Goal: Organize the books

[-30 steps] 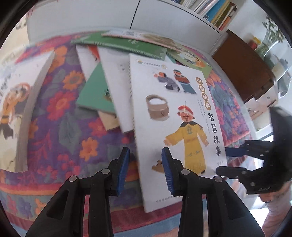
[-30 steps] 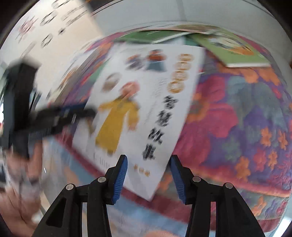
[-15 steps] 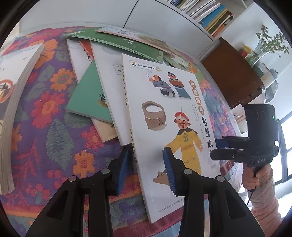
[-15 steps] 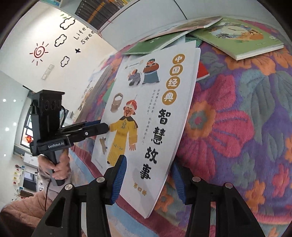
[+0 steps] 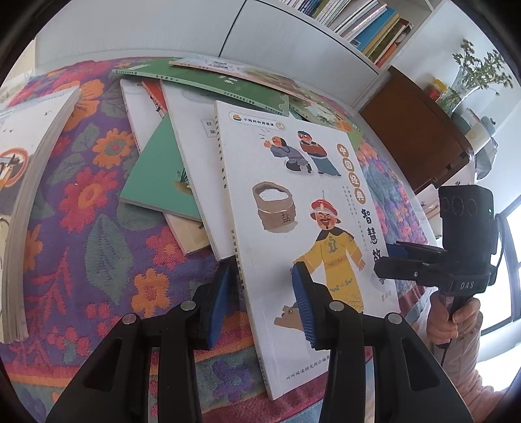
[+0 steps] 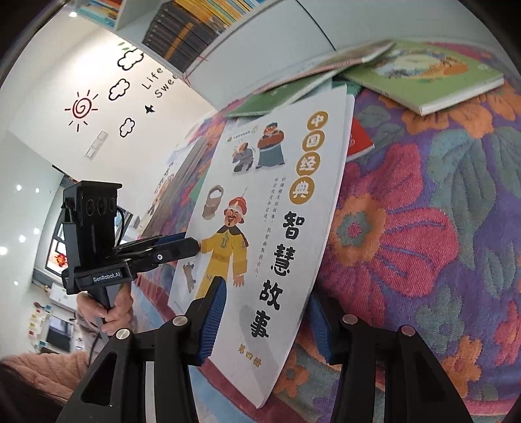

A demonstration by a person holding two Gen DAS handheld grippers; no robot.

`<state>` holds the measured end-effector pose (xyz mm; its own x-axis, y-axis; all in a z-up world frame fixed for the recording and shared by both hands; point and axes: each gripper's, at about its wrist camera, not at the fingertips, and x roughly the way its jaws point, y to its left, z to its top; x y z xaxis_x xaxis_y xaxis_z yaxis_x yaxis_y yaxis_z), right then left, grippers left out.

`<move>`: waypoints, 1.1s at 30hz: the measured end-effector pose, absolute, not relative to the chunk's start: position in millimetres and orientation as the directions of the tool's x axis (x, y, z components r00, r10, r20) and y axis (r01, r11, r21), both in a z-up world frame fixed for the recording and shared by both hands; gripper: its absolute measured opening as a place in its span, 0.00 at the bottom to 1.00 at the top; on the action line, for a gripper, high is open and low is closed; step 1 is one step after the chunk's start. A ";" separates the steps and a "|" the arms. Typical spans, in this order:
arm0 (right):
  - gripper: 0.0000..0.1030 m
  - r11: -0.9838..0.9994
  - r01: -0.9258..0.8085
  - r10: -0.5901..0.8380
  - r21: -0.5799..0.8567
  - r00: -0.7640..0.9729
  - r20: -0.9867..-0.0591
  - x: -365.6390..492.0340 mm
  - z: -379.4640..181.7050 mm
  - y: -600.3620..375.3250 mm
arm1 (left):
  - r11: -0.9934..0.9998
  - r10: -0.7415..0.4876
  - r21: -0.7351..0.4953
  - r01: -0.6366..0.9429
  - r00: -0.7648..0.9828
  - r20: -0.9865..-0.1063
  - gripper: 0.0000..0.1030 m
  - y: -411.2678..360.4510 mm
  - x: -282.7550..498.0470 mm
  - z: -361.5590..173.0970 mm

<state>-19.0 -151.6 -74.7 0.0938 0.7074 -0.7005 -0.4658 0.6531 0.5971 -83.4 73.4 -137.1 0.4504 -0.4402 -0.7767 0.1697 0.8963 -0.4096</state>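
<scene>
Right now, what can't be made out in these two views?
- Left wrist: whether the left claw presses the white storybook; its lower pad hides beneath the cover.
- Right wrist: the right claw likewise.
- Both: books under the storybook, mostly covered.

A home reading room: full bookshelves (image 5: 368, 22), wall decals (image 6: 107, 97), floral tablecloth (image 5: 81, 201).

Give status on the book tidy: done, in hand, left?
Done: maybe one pile at the left edge. In hand: the white storybook, its edges between the jaws of the left tool and right tool, neither looking clamped. Left: the overlapping books behind it, including the green book, lie loose.
</scene>
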 end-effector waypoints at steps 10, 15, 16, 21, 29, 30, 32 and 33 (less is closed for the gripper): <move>0.46 0.664 -0.503 0.694 0.554 0.136 -0.707 -26.9 -73.1 -148.3 | 0.895 -0.443 -0.414 0.167 0.454 -0.773 0.37 73.6 -83.8 -137.3; 0.46 0.658 -0.497 0.704 0.566 0.140 -0.696 -26.9 -74.1 -150.7 | 0.883 -0.465 -0.437 0.170 0.437 -0.770 0.33 74.4 -87.1 -136.7; 0.44 0.662 -0.498 0.700 0.560 0.145 -0.699 -28.0 -73.5 -149.7 | 0.878 -0.477 -0.441 0.186 0.423 -0.770 0.31 71.8 -88.7 -135.6; 0.29 0.713 -0.504 0.641 0.488 0.185 -0.745 -34.0 -62.6 -147.2 | 0.893 -0.449 -0.397 0.212 0.459 -0.766 0.23 67.2 -96.9 -121.8; 0.22 0.726 -0.535 0.621 0.432 0.241 -0.746 -54.6 -39.2 -152.0 | 0.883 -0.467 -0.374 0.283 0.466 -0.752 0.17 62.4 -106.9 -111.7; 0.22 0.728 -0.555 0.607 0.403 0.248 -0.755 -59.9 -35.5 -148.8 | 0.882 -0.468 -0.369 0.292 0.470 -0.748 0.17 60.2 -110.3 -110.9; 0.22 0.729 -0.591 0.583 0.345 0.272 -0.765 -71.0 -26.3 -142.9 | 0.877 -0.476 -0.365 0.312 0.473 -0.741 0.17 60.6 -116.5 -108.4; 0.22 0.725 -0.604 0.581 0.331 0.278 -0.765 -75.3 -21.4 -140.4 | 0.873 -0.483 -0.367 0.321 0.470 -0.738 0.17 62.1 -119.4 -107.4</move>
